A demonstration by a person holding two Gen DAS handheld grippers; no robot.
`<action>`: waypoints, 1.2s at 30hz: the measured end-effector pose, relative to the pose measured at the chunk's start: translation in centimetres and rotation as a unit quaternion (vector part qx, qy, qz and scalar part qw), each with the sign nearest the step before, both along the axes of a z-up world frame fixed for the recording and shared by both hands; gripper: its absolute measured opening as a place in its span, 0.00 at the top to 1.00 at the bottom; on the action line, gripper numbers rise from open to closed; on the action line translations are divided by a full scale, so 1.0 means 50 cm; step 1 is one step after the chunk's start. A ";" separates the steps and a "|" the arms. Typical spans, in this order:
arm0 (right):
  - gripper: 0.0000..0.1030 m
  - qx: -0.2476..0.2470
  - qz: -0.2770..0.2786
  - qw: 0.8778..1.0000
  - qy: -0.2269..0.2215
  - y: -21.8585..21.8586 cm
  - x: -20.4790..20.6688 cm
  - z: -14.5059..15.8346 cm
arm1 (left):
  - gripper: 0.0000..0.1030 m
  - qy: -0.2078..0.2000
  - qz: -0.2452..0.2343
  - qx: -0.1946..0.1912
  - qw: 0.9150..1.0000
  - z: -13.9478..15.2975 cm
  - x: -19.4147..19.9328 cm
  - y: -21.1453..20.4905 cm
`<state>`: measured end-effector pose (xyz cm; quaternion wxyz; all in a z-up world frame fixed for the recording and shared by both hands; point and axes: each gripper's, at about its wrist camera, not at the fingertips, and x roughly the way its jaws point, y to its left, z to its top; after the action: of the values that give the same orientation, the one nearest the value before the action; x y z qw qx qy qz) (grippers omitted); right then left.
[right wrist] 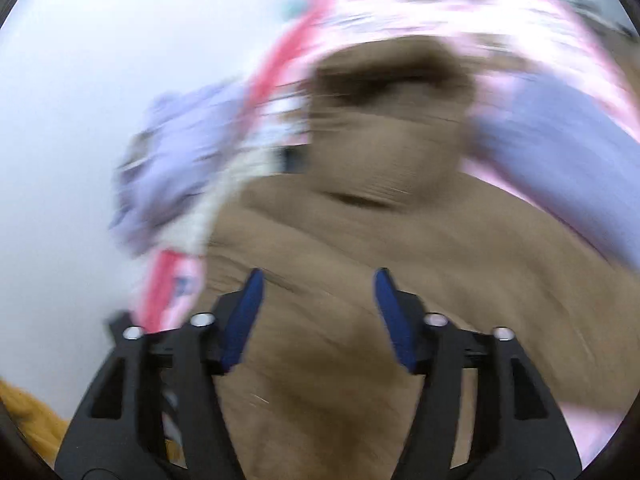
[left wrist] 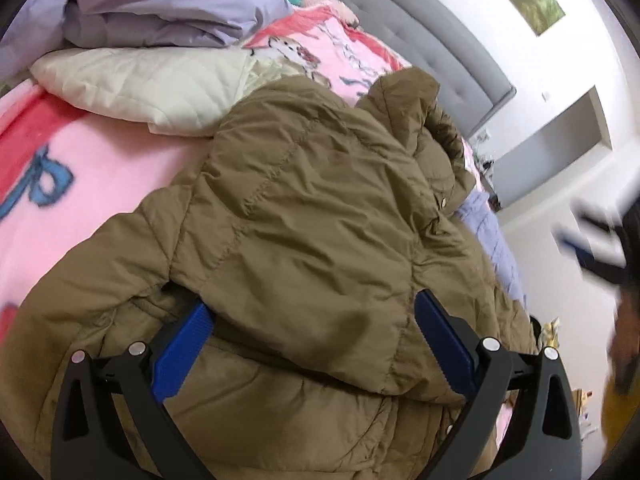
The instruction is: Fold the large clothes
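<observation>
An olive-brown padded jacket (left wrist: 312, 200) with a hood lies spread on a pink blanket (left wrist: 80, 152) that covers a bed. My left gripper (left wrist: 314, 308) is low over the jacket's near part. Its blue pads stand wide apart, a puffed fold of the jacket bulges between them, and the left pad's tip is tucked under a crease. In the right wrist view, which is heavily blurred, my right gripper (right wrist: 318, 280) is open above the jacket (right wrist: 360, 240) with nothing between its pads. A blurred blue and white shape at the right edge of the left wrist view looks like that gripper.
A lavender duvet (left wrist: 160, 4) and a cream quilted pillow (left wrist: 140, 84) are piled at the far left of the bed. A grey padded headboard (left wrist: 420, 40) stands against the white wall. A lavender cloth (left wrist: 492, 240) lies beside the jacket's right edge. A person's mustard garment (left wrist: 620, 412) shows at the right.
</observation>
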<state>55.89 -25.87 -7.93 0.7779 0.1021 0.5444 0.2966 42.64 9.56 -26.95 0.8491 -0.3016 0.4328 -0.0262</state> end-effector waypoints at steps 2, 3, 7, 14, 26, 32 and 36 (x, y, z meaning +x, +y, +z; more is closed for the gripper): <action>0.64 0.009 0.060 0.998 0.026 0.114 0.079 -0.029 | 0.05 -0.016 0.002 0.015 1.000 0.015 -0.006 -0.006; 0.64 0.008 0.086 0.995 0.040 0.156 0.112 -0.049 | 0.05 -0.025 0.001 0.026 0.999 0.025 -0.007 -0.011; 0.64 -0.021 0.177 0.979 0.103 0.347 0.231 -0.141 | 0.05 -0.081 -0.018 0.070 0.994 0.074 0.002 -0.036; 0.55 -0.081 0.221 0.955 0.183 0.470 0.296 -0.257 | 0.05 -0.042 -0.087 0.047 0.994 0.016 0.080 -0.086; 0.97 -0.068 0.209 0.954 0.204 0.528 0.337 -0.265 | 0.05 -0.010 -0.099 0.061 0.993 -0.051 0.078 -0.112; 0.98 -0.093 0.191 0.959 0.189 0.537 0.355 -0.319 | 0.05 -0.003 -0.099 0.064 0.993 -0.060 0.073 -0.124; 0.98 -0.049 0.148 0.965 0.213 0.530 0.381 -0.319 | 0.05 -0.003 -0.109 0.086 0.990 -0.060 0.071 -0.139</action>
<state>74.96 0.65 -23.86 0.5956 0.0431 0.7202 0.3532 46.19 2.63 -29.98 0.8654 -0.1784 0.4610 -0.0821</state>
